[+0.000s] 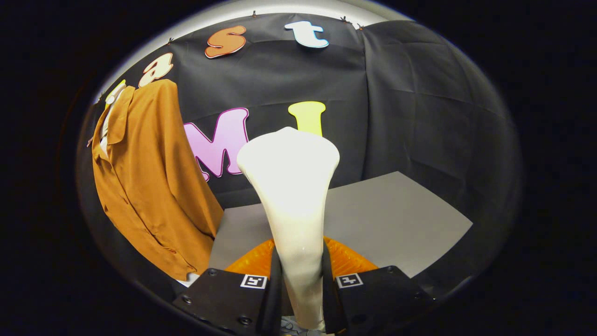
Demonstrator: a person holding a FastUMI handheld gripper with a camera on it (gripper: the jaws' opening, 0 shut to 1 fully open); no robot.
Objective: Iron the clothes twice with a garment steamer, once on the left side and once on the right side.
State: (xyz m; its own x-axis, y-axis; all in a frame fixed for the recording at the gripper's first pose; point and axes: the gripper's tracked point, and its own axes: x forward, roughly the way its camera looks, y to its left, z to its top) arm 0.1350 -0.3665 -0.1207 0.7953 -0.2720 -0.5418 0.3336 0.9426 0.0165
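Note:
A white garment steamer [291,186] stands upright between my two fingers, its narrow handle pressed from both sides and its wide head rising above them. My gripper [301,275] is shut on that handle. A brown-orange shirt [149,182] hangs on a hanger to the left, beyond the fingers, against the black cloth wall. The steamer's head is apart from the shirt, to its right.
A grey tabletop [396,219] stretches beyond and to the right of the fingers. Something orange [347,261] sits low just behind the fingers, on both sides of the steamer handle. Black cloth walls close off the back and right.

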